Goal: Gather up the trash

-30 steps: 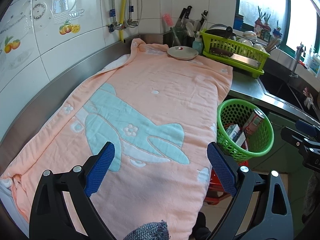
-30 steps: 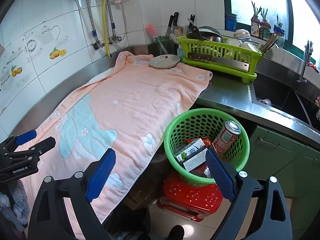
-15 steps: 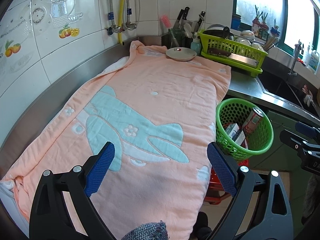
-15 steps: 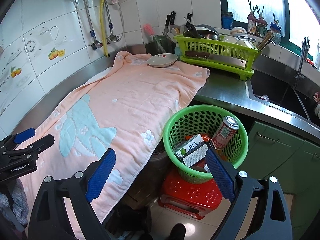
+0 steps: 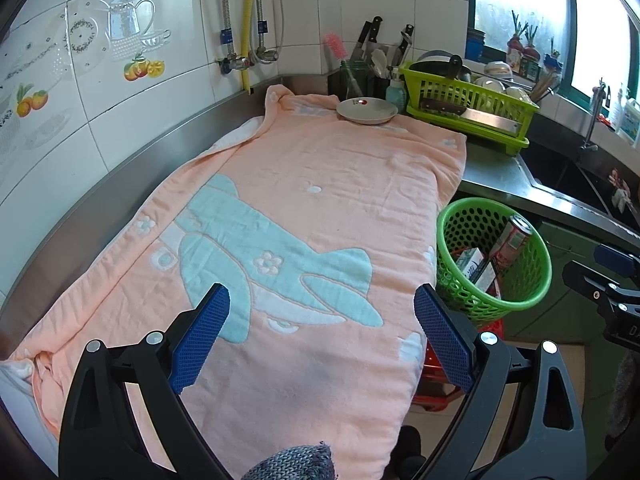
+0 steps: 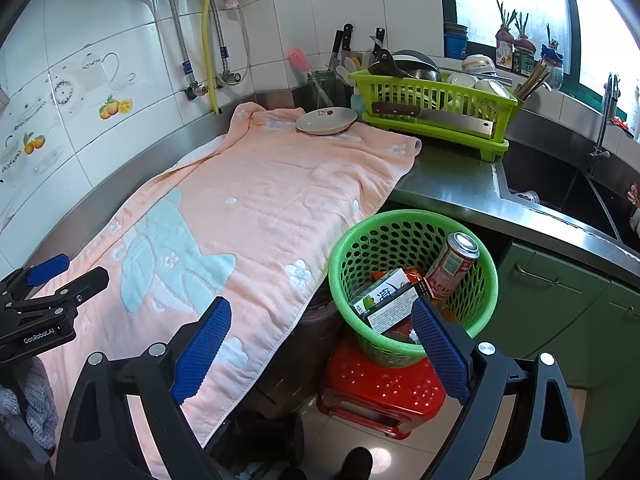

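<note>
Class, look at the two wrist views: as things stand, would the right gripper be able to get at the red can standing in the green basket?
Probably yes. The right gripper is open and empty, the green basket is open-topped, and the red can leans against its rim with its top clear of the cartons.

Plate [image 5: 367, 110] on peach towel [image 5: 320, 184], beside dish rack [image 6: 434, 108].

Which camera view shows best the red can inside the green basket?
The right wrist view: the red can leans against the green basket wall, top and label visible. The left wrist view shows the can smaller, its lower part hidden by the basket.
</note>
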The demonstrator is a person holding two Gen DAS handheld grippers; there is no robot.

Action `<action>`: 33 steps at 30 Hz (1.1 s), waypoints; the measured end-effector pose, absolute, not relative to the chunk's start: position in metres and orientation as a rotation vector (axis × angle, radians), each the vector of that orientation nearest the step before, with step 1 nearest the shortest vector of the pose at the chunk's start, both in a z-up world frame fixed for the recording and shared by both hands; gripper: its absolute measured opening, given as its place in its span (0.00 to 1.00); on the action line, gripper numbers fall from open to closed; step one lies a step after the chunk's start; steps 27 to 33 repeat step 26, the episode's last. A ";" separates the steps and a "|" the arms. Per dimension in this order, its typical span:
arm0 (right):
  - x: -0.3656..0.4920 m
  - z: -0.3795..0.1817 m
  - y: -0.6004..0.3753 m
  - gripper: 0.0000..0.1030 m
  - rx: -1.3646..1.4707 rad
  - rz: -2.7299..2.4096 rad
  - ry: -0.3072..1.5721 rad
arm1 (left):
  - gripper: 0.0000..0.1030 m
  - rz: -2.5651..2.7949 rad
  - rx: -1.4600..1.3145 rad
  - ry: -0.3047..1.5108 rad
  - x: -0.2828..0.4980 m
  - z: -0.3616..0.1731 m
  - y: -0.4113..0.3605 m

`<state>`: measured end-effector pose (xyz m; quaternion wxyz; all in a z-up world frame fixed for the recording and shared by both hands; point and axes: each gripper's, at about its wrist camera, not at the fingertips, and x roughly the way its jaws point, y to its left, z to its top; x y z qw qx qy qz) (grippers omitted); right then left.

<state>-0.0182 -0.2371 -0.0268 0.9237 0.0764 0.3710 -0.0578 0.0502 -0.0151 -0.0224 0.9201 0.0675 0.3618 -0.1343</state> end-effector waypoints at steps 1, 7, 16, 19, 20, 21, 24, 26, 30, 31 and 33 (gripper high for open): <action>-0.018 -0.027 -0.237 0.86 0.157 -0.119 0.761 | 0.89 -0.277 0.139 0.744 0.050 -0.022 -0.015; -0.018 -0.027 -0.236 0.86 0.161 -0.116 0.763 | 0.89 -0.278 0.145 0.743 0.049 -0.023 -0.017; -0.017 -0.026 -0.236 0.86 0.163 -0.116 0.761 | 0.89 -0.274 0.145 0.726 0.051 -0.021 -0.016; -0.017 -0.026 -0.237 0.86 0.163 -0.115 0.761 | 0.89 -0.275 0.137 0.734 0.052 -0.022 -0.015; -0.017 -0.026 -0.236 0.86 0.163 -0.115 0.760 | 0.89 -0.273 0.136 0.736 0.053 -0.022 -0.015; -0.017 -0.026 -0.236 0.86 0.163 -0.116 0.760 | 0.89 -0.275 0.136 0.736 0.053 -0.023 -0.015; -0.016 -0.027 -0.235 0.86 0.162 -0.117 0.760 | 0.89 -0.278 0.135 0.740 0.053 -0.023 -0.015; -0.016 -0.027 -0.234 0.86 0.161 -0.117 0.761 | 0.89 -0.279 0.135 0.742 0.054 -0.024 -0.015; -0.016 -0.027 -0.234 0.86 0.161 -0.117 0.761 | 0.89 -0.279 0.135 0.742 0.054 -0.024 -0.015; -0.016 -0.027 -0.234 0.86 0.161 -0.117 0.761 | 0.89 -0.279 0.135 0.742 0.054 -0.024 -0.015; -0.016 -0.027 -0.234 0.86 0.161 -0.117 0.761 | 0.89 -0.279 0.135 0.742 0.054 -0.024 -0.015</action>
